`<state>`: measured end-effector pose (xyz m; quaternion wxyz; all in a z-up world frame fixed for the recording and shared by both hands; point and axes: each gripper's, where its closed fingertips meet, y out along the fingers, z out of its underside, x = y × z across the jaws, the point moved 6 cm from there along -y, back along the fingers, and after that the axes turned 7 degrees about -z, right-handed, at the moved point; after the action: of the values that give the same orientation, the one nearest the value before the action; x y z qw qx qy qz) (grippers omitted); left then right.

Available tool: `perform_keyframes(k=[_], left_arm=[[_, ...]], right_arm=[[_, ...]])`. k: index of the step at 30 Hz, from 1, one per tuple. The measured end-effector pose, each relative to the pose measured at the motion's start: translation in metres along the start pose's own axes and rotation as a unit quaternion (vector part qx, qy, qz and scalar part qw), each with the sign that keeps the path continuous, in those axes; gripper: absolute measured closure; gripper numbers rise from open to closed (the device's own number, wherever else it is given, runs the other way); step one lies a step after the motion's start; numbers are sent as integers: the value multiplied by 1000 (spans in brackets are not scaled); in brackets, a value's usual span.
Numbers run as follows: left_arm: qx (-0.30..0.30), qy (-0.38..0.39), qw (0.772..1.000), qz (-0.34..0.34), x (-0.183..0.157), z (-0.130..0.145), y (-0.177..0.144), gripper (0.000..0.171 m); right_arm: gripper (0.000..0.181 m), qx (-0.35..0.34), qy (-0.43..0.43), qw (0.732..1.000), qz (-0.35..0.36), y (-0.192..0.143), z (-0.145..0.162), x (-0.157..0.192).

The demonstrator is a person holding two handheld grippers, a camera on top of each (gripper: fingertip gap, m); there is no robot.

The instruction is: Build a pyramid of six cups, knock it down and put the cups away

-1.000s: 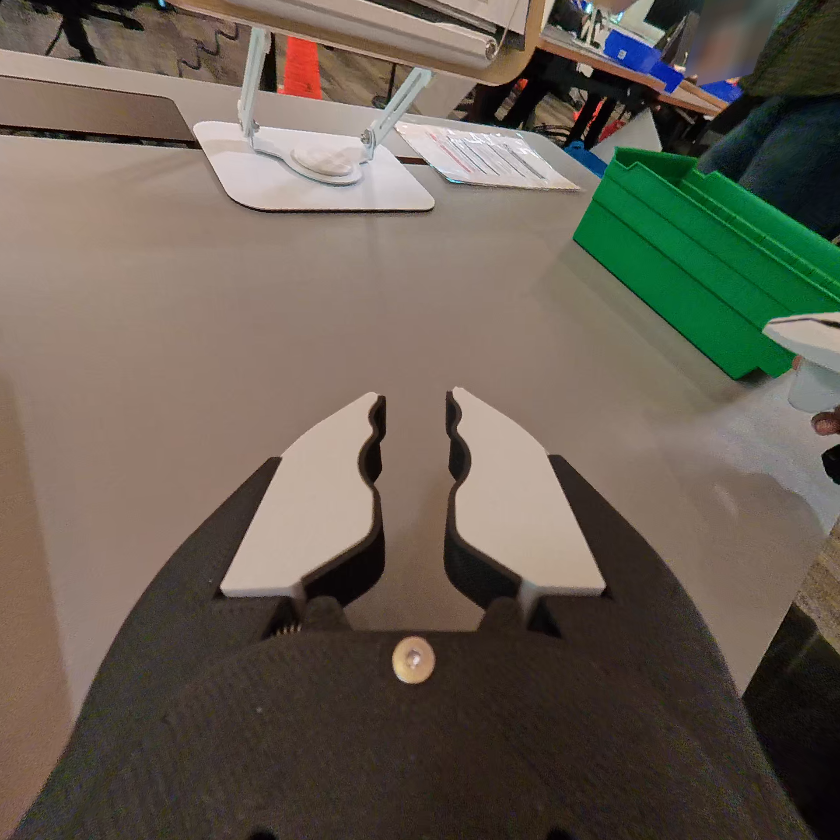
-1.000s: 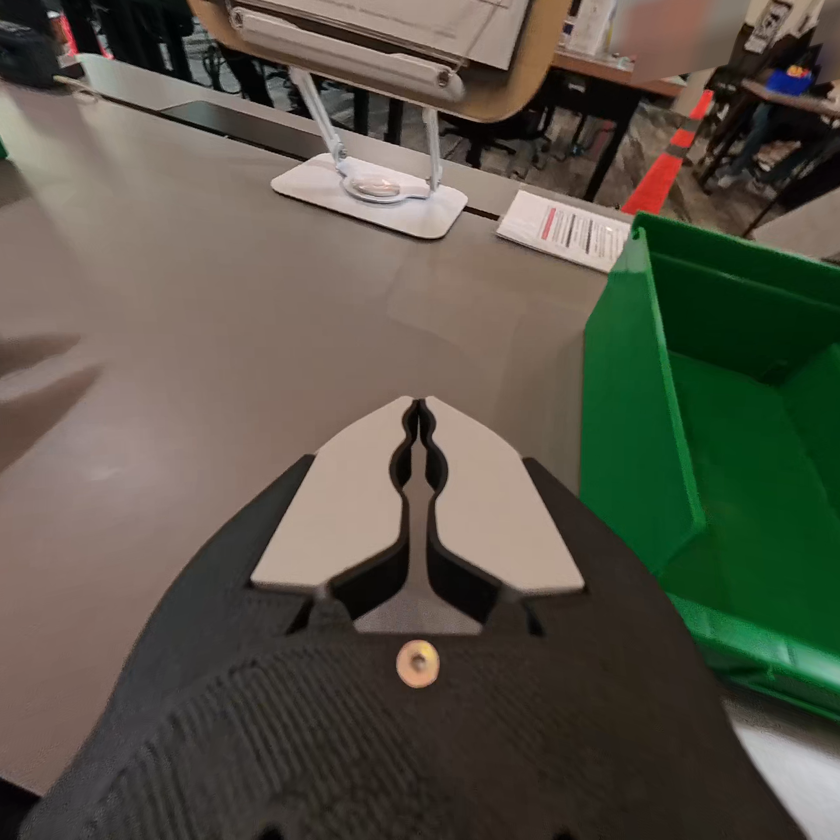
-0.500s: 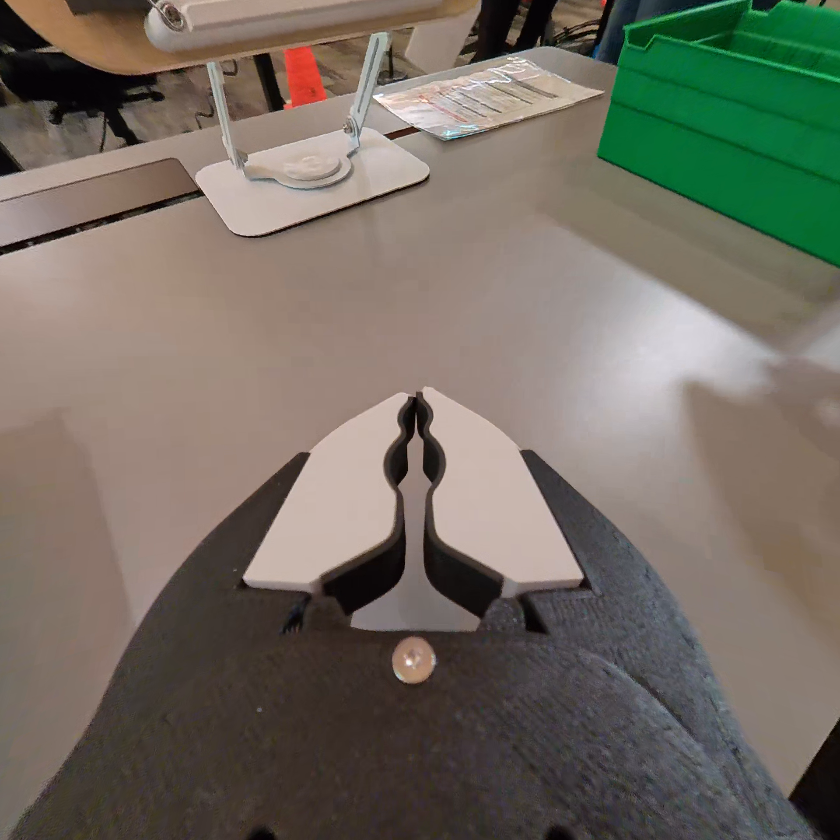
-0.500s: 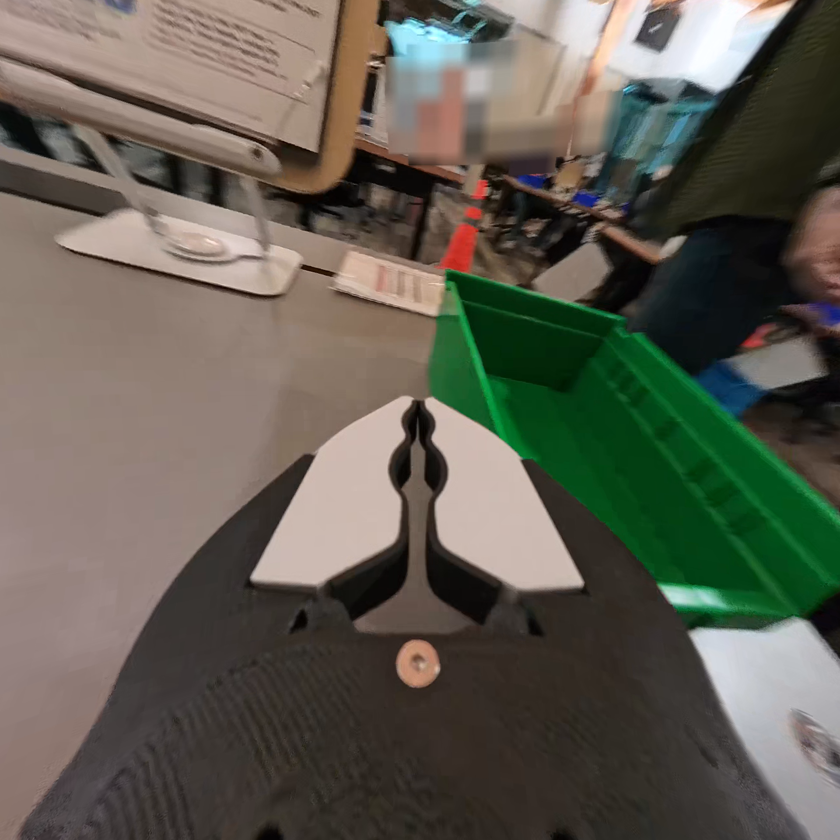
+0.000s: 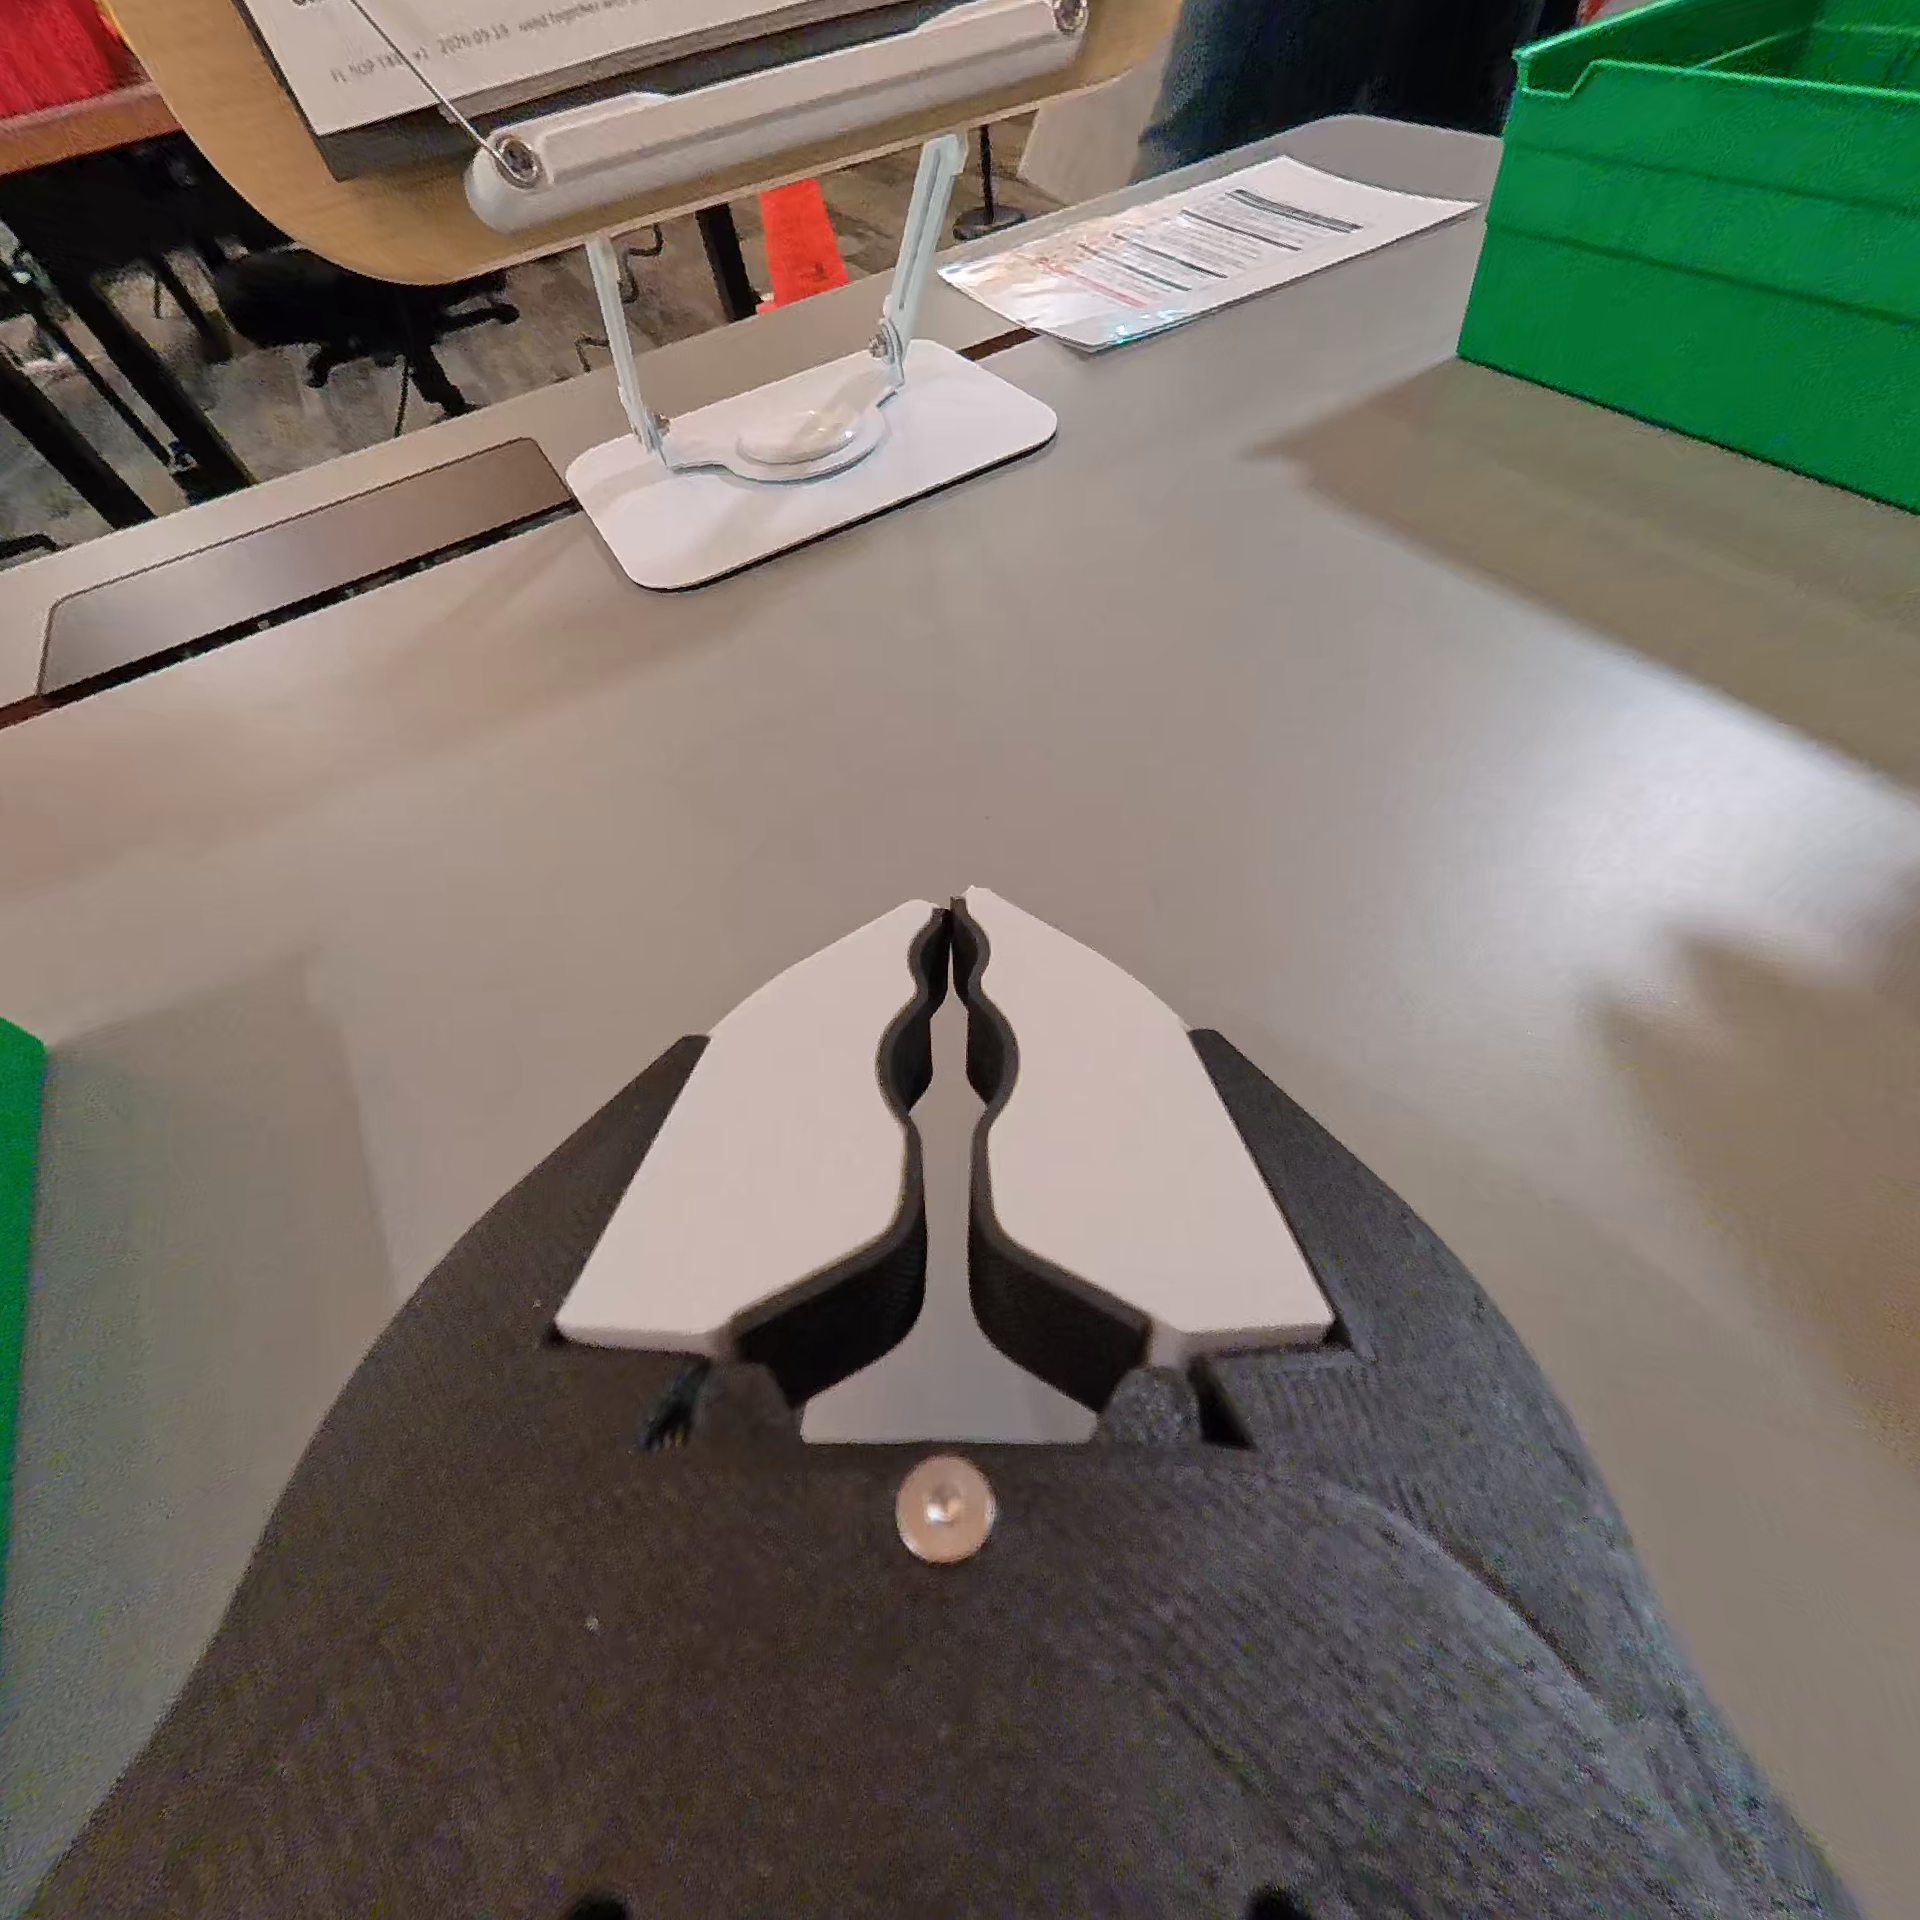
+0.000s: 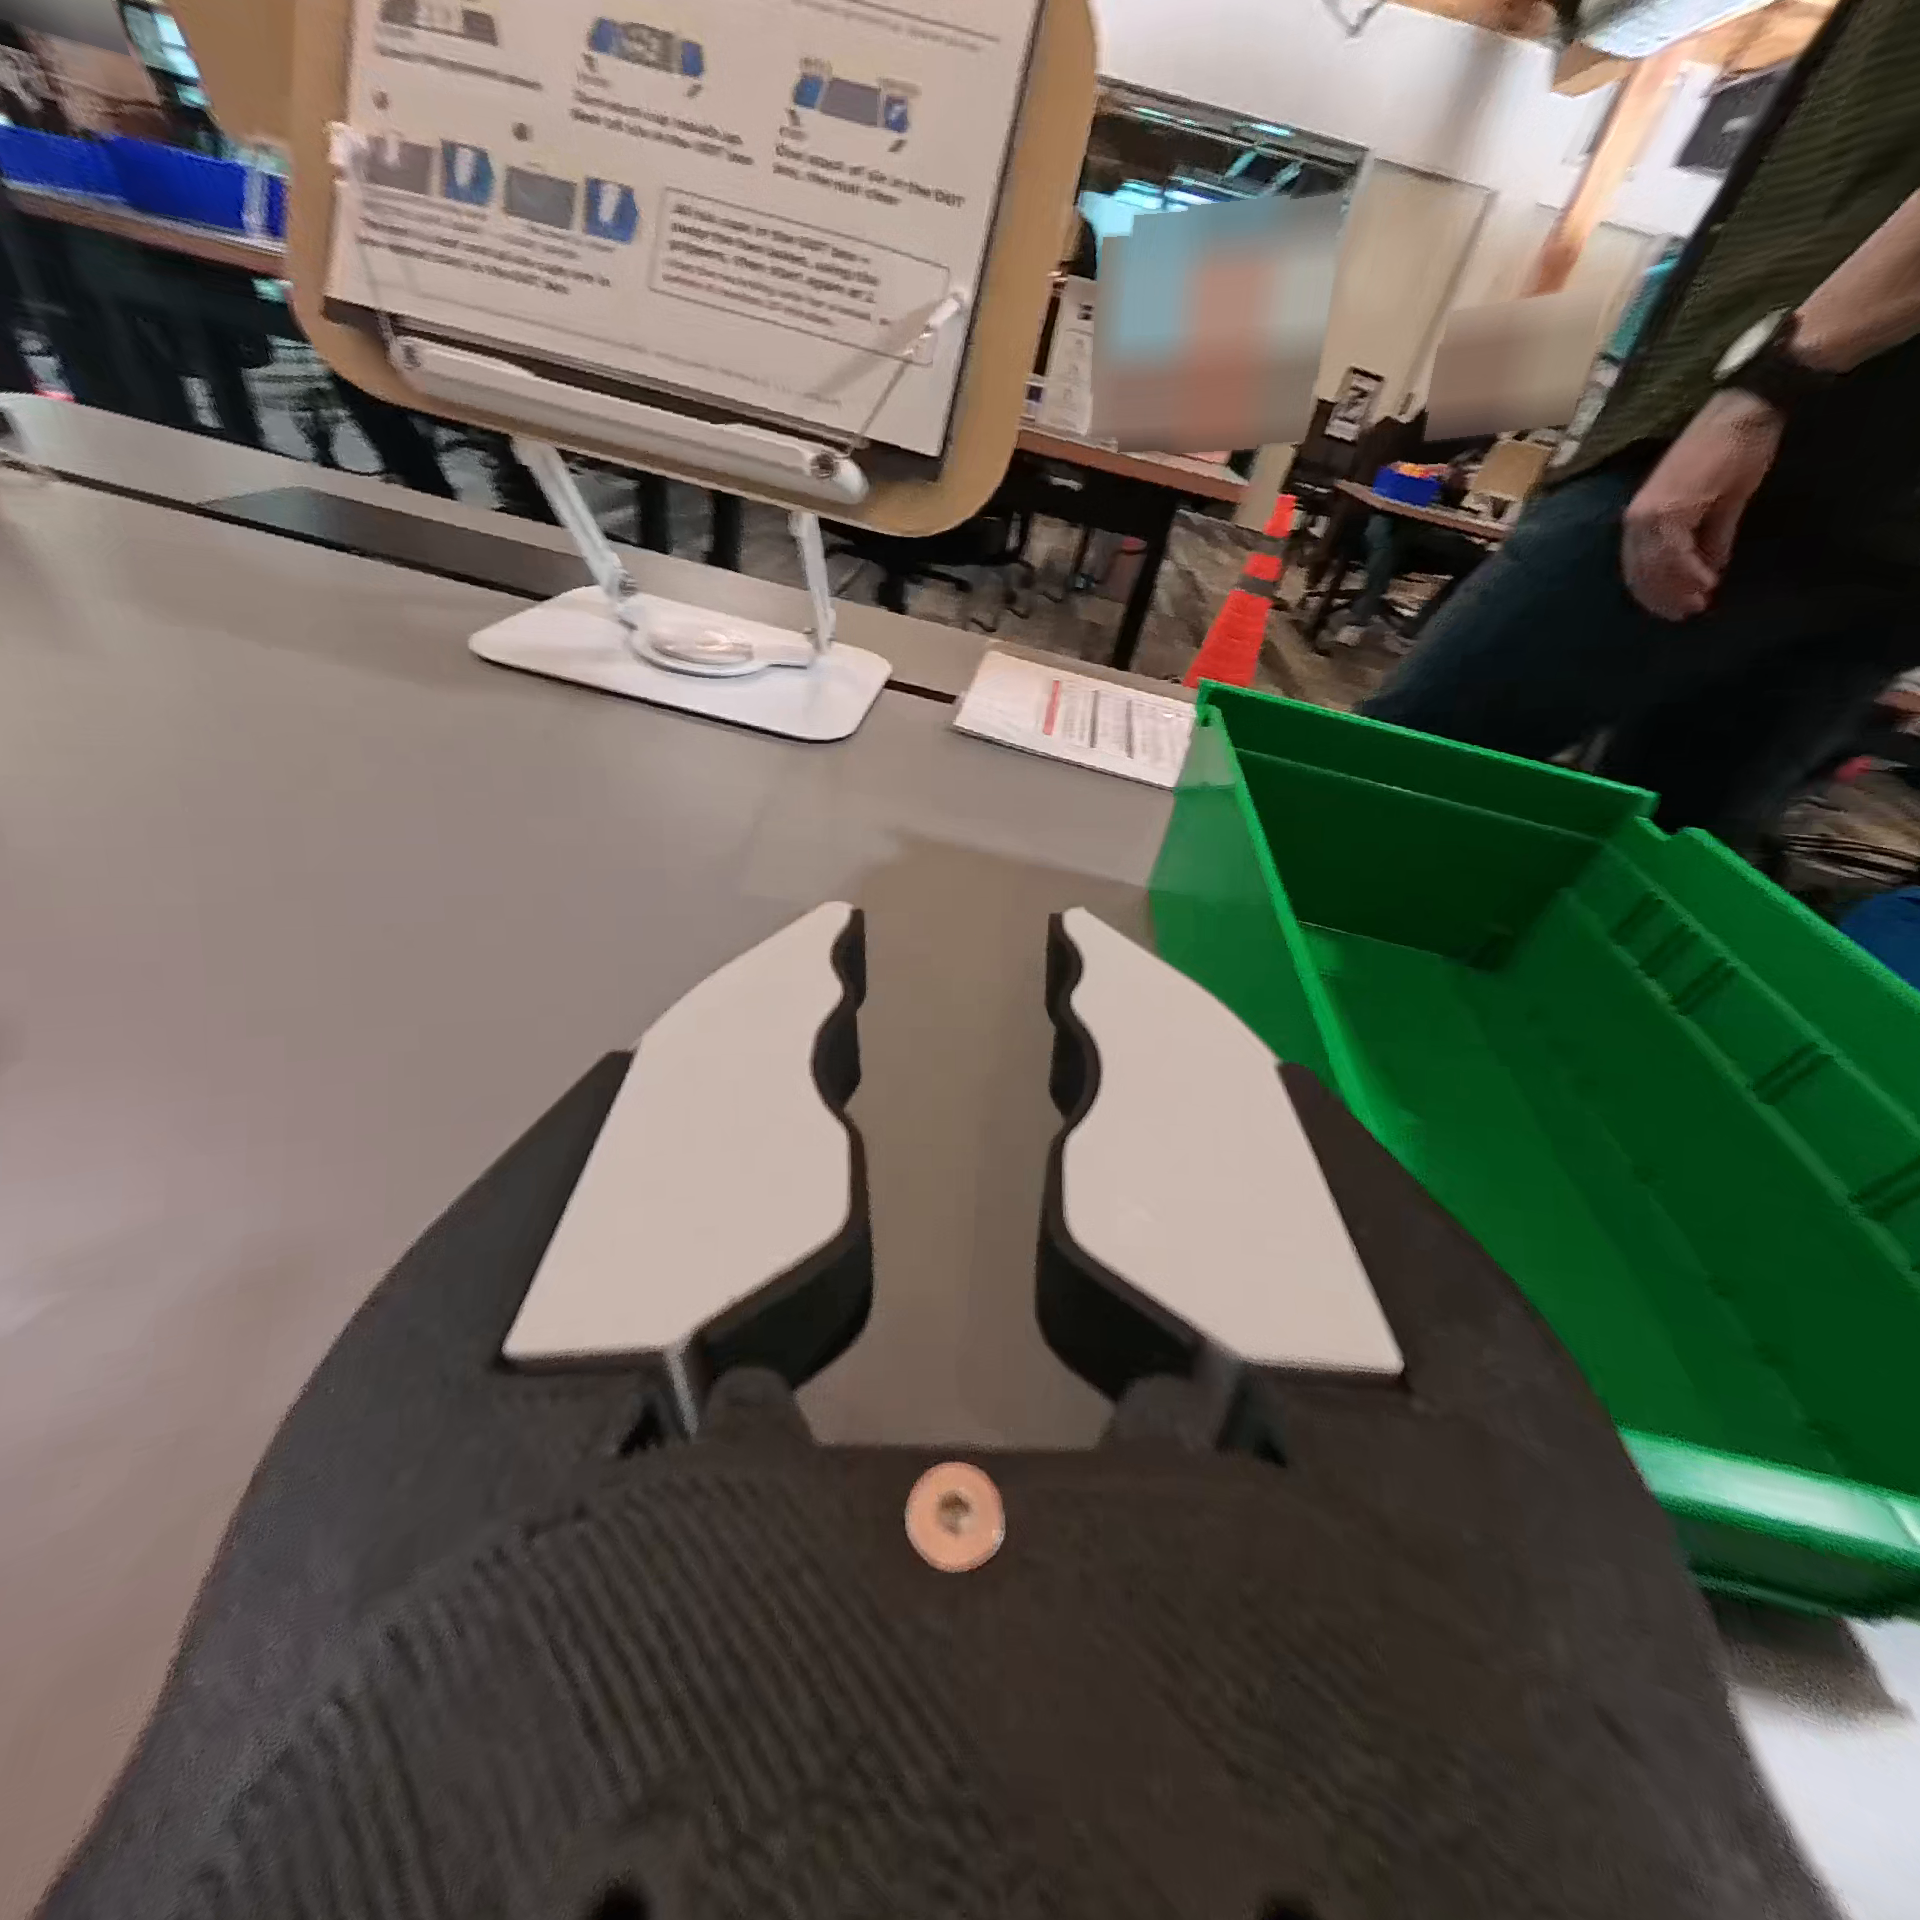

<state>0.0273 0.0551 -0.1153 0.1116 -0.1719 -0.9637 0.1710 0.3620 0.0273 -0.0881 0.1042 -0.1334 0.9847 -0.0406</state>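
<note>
My left gripper (image 5: 954,906) is shut with nothing between its white fingers and hangs over the bare grey table (image 5: 1039,748). My right gripper (image 6: 954,914) is open and empty above the same table (image 6: 312,935), just left of an empty green bin (image 6: 1558,1091). That bin also shows at the far right of the left wrist view (image 5: 1714,239). Neither gripper touches anything.
A document stand on a white base (image 5: 821,478) holds a printed sheet at the table's back (image 6: 675,665). A laminated sheet (image 5: 1195,249) lies beside the bin. A green edge (image 5: 16,1247) shows at far left. A person (image 6: 1714,468) stands behind the bin.
My left gripper closed fully and swung left toward the stand. My right gripper went from shut to open and tilted up, with the green bin staying on its right.
</note>
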Motion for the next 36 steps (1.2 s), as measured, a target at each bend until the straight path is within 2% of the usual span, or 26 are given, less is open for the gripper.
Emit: perform_keyframes(k=[5,10,13,16,21,28,36], left_arm=[[0,3,1000,3,-1,0,1,170],[-11,3,999,40,-9,-1,0,169],[-18,15,996,86,-22,-2,-2,163],[-14,50,997,50,-23,-2,0,140],[-1,77,997,-15,-16,2,2,124],[-2,80,989,-122,12,4,-11,125],[-7,40,986,-160,30,12,-33,123]], right_arm=[[156,10,6,997,-72,2,4,12],[139,21,28,988,-152,3,5,32],[139,17,43,981,-188,2,4,41],[139,22,43,977,-208,1,5,45],[130,34,40,975,-217,4,7,50],[127,50,13,976,-213,15,10,60],[128,37,2,968,-249,28,3,79]])
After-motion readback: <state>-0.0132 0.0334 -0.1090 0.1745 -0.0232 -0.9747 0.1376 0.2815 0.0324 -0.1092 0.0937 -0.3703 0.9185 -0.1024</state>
